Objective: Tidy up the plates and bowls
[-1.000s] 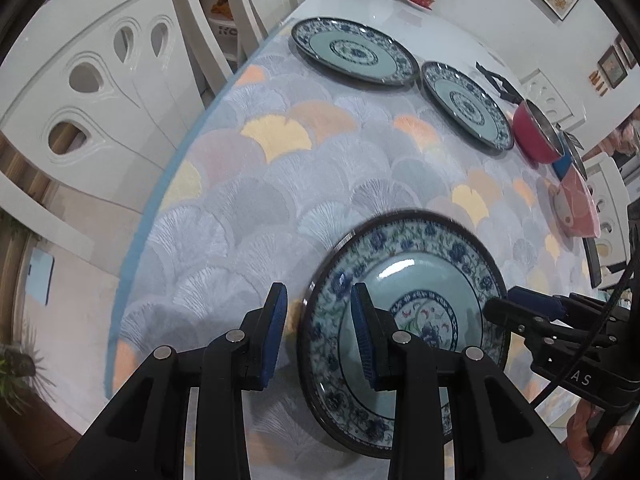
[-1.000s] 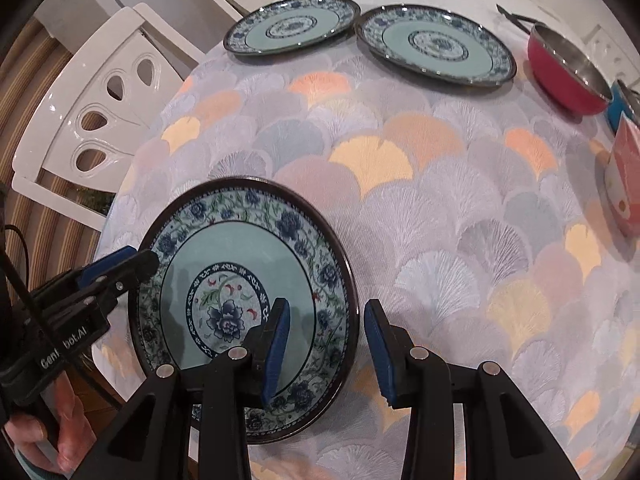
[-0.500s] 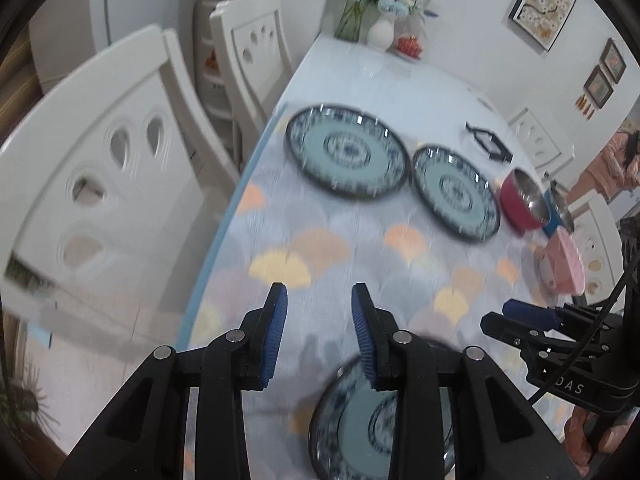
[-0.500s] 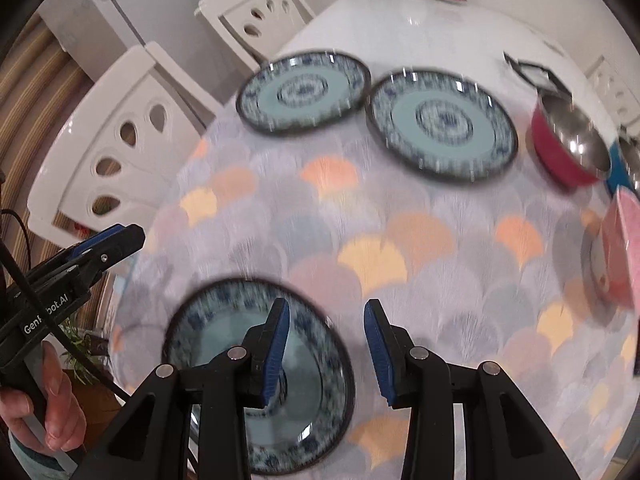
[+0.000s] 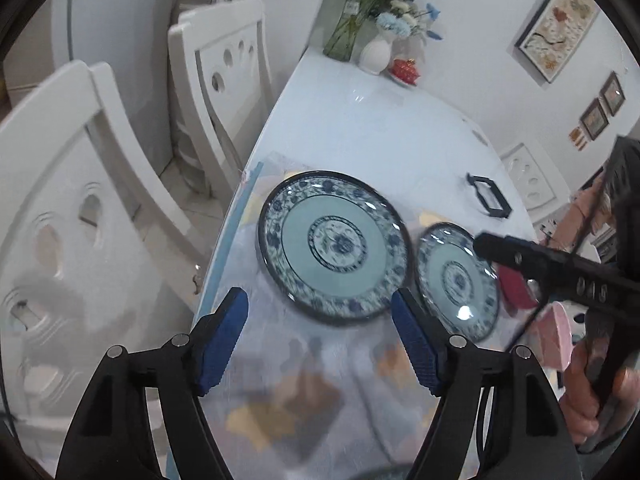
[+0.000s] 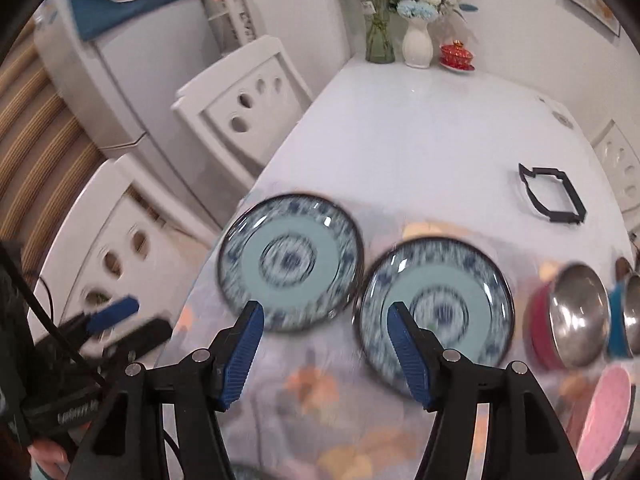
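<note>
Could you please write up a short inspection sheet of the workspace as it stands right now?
Surface: white table, its near part under a patterned mat.
Job's things: two blue-patterned plates side by side on the mat, left plate and right plate; red bowl, blue bowl and pink bowl to their right.
Clutter: black frame-like object; glass vase of flowers, white vase and red lidded cup at the far end.
Grippers: left gripper and right gripper both open, holding nothing, above the mat.
Cables: black cable by the left gripper.
Surroundings: white chairs, fridge, framed pictures.
</note>
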Tool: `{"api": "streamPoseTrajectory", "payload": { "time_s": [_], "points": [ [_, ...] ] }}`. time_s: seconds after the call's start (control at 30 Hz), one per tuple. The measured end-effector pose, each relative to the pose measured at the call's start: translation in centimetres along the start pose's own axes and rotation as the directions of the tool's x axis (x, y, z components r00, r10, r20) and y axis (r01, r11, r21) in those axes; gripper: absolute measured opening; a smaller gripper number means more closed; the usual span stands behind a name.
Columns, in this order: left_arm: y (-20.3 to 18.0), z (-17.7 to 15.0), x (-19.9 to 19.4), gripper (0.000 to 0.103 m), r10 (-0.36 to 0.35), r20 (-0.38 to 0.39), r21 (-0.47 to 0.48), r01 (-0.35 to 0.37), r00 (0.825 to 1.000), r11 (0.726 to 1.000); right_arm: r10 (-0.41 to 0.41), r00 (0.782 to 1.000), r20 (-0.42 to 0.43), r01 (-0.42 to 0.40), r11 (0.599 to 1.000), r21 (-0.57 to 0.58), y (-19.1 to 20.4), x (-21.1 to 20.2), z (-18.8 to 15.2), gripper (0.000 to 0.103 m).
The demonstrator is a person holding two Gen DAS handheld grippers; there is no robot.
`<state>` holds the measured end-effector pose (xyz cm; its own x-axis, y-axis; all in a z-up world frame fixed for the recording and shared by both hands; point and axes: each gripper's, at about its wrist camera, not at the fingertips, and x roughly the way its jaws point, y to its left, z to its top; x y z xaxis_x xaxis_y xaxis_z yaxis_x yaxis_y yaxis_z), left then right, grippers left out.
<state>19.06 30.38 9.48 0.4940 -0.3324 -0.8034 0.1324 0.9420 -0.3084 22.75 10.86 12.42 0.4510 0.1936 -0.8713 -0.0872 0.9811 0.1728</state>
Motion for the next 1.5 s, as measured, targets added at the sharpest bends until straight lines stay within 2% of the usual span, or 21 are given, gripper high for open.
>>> {"api": "streamPoseTrajectory", "payload": {
  "time_s": [0.13,0.2,0.27,0.43,0.57,0.67,0.8,0.93,1.03,1.2,1.4,1.5],
  "points": [
    [0.9,1.1,3.3,0.07,0.008,-0.029,-0.022,-0.009,1.0,1.0,-0.005,1.0,-0.031,0.006,1.0,0.016,-1.1,4.0,3.1,0.062],
    [1.3,1.4,4.9,0.064,0.002,-0.044,-0.03,-0.003,0.999,1.0,-0.012,0.999,-0.047,0.012,1.0,0.009,-1.6,5.9,4.2,0.062],
    [1.7,1.6,6.3,0.053,-0.01,-0.062,-0.041,0.007,0.998,0.999,-0.016,0.998,-0.061,0.016,1.0,0.001,-1.9,7.8,5.1,0.062],
    [2.9,1.8,9.0,0.042,-0.021,-0.098,-0.078,0.013,0.995,0.997,-0.022,0.994,-0.105,0.021,1.0,-0.015,-2.6,11.9,6.3,0.059],
    [3.1,1.9,9.6,0.041,-0.025,-0.094,-0.085,0.017,0.995,0.996,-0.011,0.99,-0.139,0.008,1.0,-0.023,-2.8,14.1,6.3,0.049],
    [3.0,1.9,9.6,0.041,-0.015,-0.091,-0.082,0.007,0.996,0.997,0.0,0.989,-0.151,-0.003,1.0,-0.023,-3.1,15.0,6.0,0.045],
    [3.2,1.7,9.4,0.041,-0.028,-0.093,-0.092,0.02,0.995,0.996,0.007,0.99,-0.138,-0.012,0.999,-0.037,-3.0,15.1,5.8,0.043],
    [2.9,1.9,9.4,0.039,-0.028,-0.089,-0.09,0.02,0.996,0.996,0.029,0.989,-0.143,-0.037,0.998,-0.055,-2.3,15.1,5.7,0.034],
    [2.9,1.9,9.0,0.039,-0.026,-0.085,-0.101,0.017,0.996,0.995,-0.005,0.99,-0.139,-0.007,0.996,-0.085,-1.4,14.8,5.5,0.034],
    [3.5,1.8,7.6,0.039,-0.031,-0.067,-0.144,0.021,0.997,0.989,0.035,0.989,-0.146,-0.041,0.998,-0.04,-1.1,13.6,5.0,0.034],
    [3.7,1.2,5.0,0.039,-0.019,-0.041,-0.157,0.013,0.999,0.988,0.004,0.992,-0.123,-0.011,0.998,-0.06,0.7,10.9,4.1,0.034],
    [3.7,0.5,3.1,0.039,-0.035,-0.028,-0.161,0.03,0.999,0.986,0.02,0.994,-0.11,-0.024,0.999,-0.036,0.9,8.8,3.2,0.034]
  ]
}}
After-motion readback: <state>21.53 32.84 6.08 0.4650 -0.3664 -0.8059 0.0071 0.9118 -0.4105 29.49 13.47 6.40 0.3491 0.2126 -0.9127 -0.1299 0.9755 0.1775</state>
